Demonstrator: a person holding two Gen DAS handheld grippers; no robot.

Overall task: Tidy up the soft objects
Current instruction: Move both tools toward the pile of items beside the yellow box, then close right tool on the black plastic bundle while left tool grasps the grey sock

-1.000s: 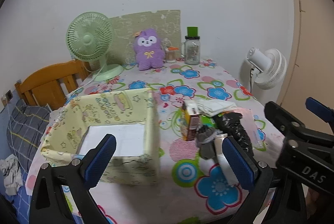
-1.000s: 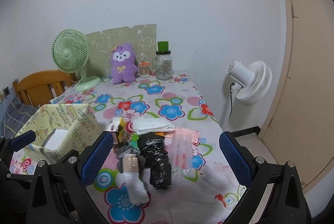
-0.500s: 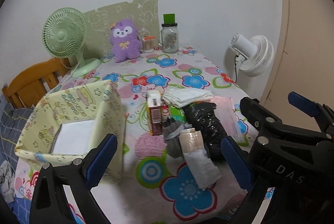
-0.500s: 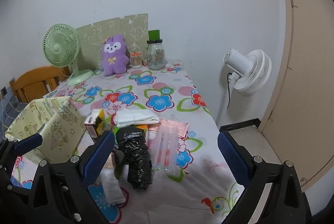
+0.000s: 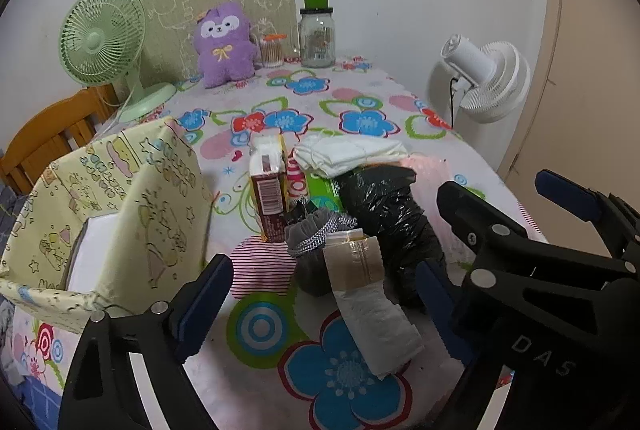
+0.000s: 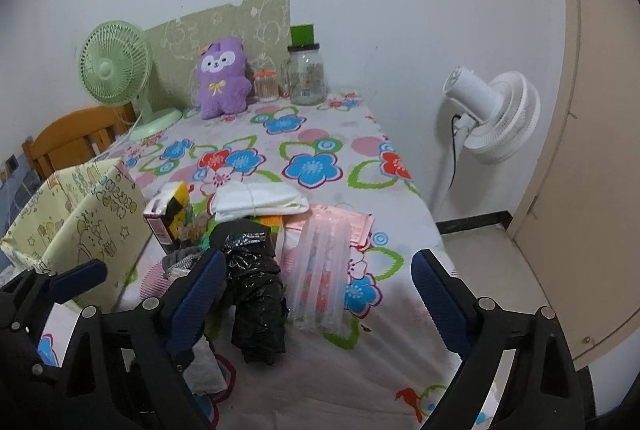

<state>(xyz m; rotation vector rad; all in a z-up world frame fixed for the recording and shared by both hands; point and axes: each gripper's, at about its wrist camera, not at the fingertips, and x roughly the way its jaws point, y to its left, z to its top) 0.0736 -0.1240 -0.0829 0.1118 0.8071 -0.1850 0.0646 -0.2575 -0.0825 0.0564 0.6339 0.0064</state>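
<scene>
Hovering over the near edge of the surface [image 5: 280, 314], left hand-held gripper [image 5: 320, 304] is spread wide, blue pads empty, touching nothing. Between its fingers lies a white pad with brown tape [image 5: 372, 302], just behind it a grey sock bundle [image 5: 314, 246]. Right hand-held gripper [image 6: 316, 294] also wide, holding nothing, framing a black plastic bag [image 6: 256, 290] and a clear pink packet [image 6: 320, 274]; it also shows at the right of the left view. Soft items are piled mid-surface: folded white cloth [image 5: 352, 151] sits behind the bag, a small carton [image 5: 268, 189] stands upright to the pile's left. Yellow fabric box [image 5: 132, 201] sits left of the pile, white inside. Far end: purple plush [image 5: 224, 43], glass jar [image 5: 318, 31], green fan [image 5: 104, 41]. White fan [image 6: 492, 117] stands off the surface to the right.
</scene>
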